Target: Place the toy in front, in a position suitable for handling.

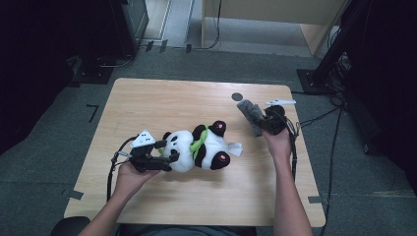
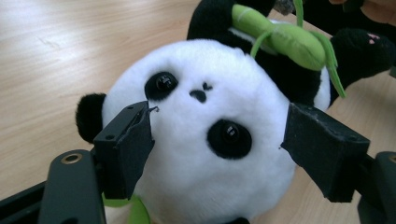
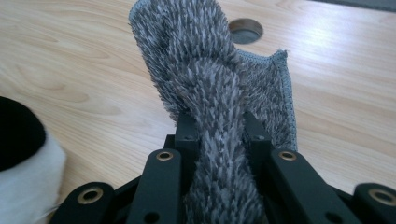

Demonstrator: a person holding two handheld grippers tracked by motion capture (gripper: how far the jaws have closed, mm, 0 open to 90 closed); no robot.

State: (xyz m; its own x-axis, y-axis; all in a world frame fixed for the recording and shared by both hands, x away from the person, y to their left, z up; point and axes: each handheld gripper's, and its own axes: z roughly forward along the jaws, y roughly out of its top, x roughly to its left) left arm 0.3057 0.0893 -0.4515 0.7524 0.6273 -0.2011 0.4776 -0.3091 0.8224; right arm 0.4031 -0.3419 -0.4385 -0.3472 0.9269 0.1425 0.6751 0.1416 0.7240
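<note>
My left gripper sits nearest me, jaws spread wide around the panda's head. In the left gripper view the two pads flank the white face; the pad on that view's left touches the cheek, while the other looks just off the fur. I can't tell if it's a real squeeze, so I call it bracing, not a firm grip. The panda lies on its side near the middle of the table, with a green strap across its body.

My right gripper is farther out, raised off the table, clamped narrow on a grey shaggy cloth. The right gripper view has the cloth bunched between the jaws and standing up past them.

Step in hand, I judge: steady the toy with the left, bring the cloth over with the right to wipe it. The next move needs the cloth carried left and down onto the fur without dragging the toy out of the left jaws.

View differences: the high view gives the gap between cloth and panda, well apart. The left gripper view gives pad contact and the green strap close up. The right gripper view gives the clamp on the cloth, plus the round hole in the table beyond it.
</note>
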